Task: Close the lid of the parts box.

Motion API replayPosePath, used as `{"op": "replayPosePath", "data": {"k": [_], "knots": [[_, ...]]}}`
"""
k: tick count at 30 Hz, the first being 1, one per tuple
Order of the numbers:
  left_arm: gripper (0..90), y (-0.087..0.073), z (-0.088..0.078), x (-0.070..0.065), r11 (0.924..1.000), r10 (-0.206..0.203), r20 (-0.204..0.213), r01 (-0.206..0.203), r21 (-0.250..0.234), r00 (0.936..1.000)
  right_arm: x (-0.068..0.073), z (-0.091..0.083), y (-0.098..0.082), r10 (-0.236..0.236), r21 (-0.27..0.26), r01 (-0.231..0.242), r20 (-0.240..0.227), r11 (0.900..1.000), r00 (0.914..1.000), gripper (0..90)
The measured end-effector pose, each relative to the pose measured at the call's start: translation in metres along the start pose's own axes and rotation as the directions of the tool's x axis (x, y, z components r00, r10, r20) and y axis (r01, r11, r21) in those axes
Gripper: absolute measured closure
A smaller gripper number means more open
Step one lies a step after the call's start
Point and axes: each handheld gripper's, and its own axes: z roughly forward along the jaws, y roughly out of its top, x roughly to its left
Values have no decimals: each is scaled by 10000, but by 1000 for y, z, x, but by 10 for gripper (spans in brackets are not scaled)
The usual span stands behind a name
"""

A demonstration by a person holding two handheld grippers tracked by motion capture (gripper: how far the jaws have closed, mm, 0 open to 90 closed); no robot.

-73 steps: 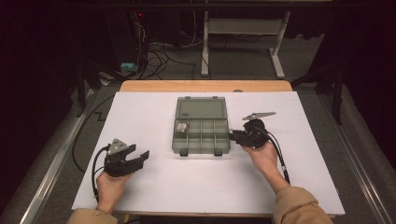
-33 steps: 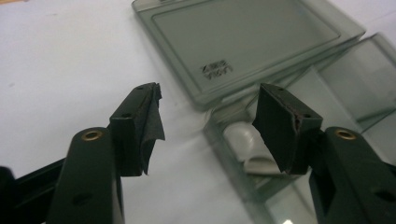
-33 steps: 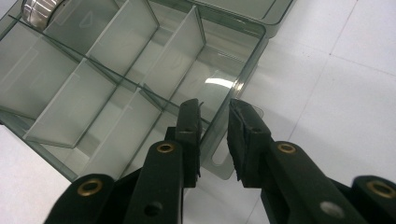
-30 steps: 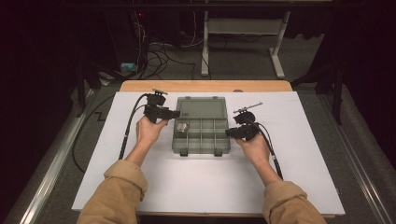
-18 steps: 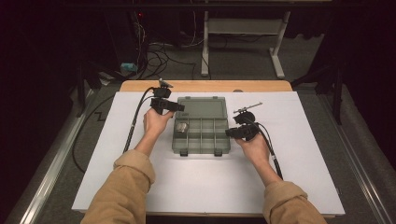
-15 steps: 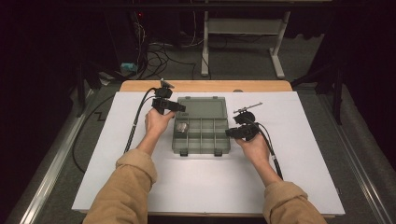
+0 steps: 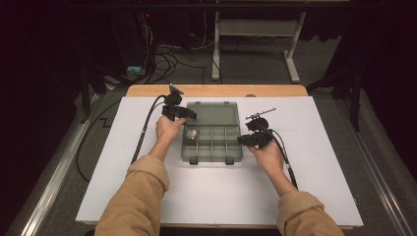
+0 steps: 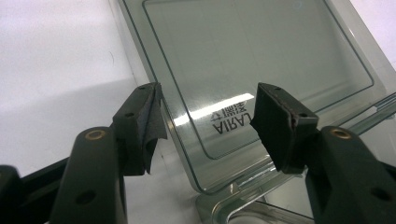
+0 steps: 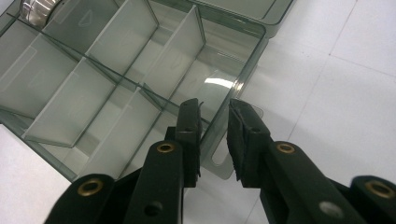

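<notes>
High view: nearest the person, the base of the clear grey compartment box (image 7: 211, 142) lies on the white table top (image 7: 147, 196), its two latches at the near edge undone. The lid (image 7: 214, 114) lies flat beyond the base, so the box stands open; closing it looks like the work in hand, and none of that is done yet. At the box's right wall, the right gripper (image 7: 248, 139) straddles the wall, one jaw inside the end compartment and one outside; in the right gripper view the pads (image 9: 243, 128) stand narrowly apart around the wall (image 9: 233, 98), and I cannot tell whether they press on it. A small metal roll (image 7: 191, 133) lies in a compartment at the box's left side. Beyond it, at the lid's left corner, the left gripper (image 7: 189, 114) hovers with jaws apart around the lid's edge (image 8: 187, 154), not yet gripping. What remains, as I judge it: gripping the lid, swinging it over the base, and snapping the latches.
</notes>
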Motion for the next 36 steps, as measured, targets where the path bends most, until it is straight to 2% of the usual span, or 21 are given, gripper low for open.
{"op": "replayPosePath", "data": {"k": [2,6,13,14,16,18,22,28,31,32,34,35,36], "knots": [[417,0,1,0,10000,-3,-30,4,47,10000,0,0,0,-15,5,15,-14,10000,10000,753],[410,0,5,4,9993,-246,180,240,279,9995,0,0,0,-4,2,4,9,10000,10000,753],[421,-1,5,7,9991,-402,338,398,128,9986,0,0,0,-10,2,10,10,10000,10000,753],[427,-2,3,5,9971,-697,288,688,315,9972,0,0,0,-11,5,11,7,10000,10000,753],[437,-1,3,6,9995,-324,333,322,69,9989,0,0,0,-14,22,14,17,10000,10000,753],[442,-1,1,5,9992,-398,288,395,110,9988,1,0,0,29,38,-29,35,10000,10000,753],[449,-1,1,6,9996,-296,441,296,5,9986,2,0,0,-28,36,28,100,10000,9999,753],[429,-2,5,11,9983,-541,710,523,274,9960,2,0,1,-60,62,59,119,10000,9999,753],[428,-3,9,15,9965,-766,1121,722,432,9907,2,0,1,-57,69,56,112,10000,9999,752],[416,-3,10,14,9966,-749,1050,708,422,9916,2,0,1,-56,71,55,112,10000,9999,752],[428,-4,9,10,9932,-1060,962,1007,584,9897,2,0,1,-57,74,56,114,10000,9999,752],[439,-3,9,12,9973,-687,899,659,336,9936,2,0,1,-61,77,60,124,10000,9999,753],[452,-3,8,12,9976,-653,874,631,277,9940,2,0,1,-61,71,60,127,10000,9999,752]]}}
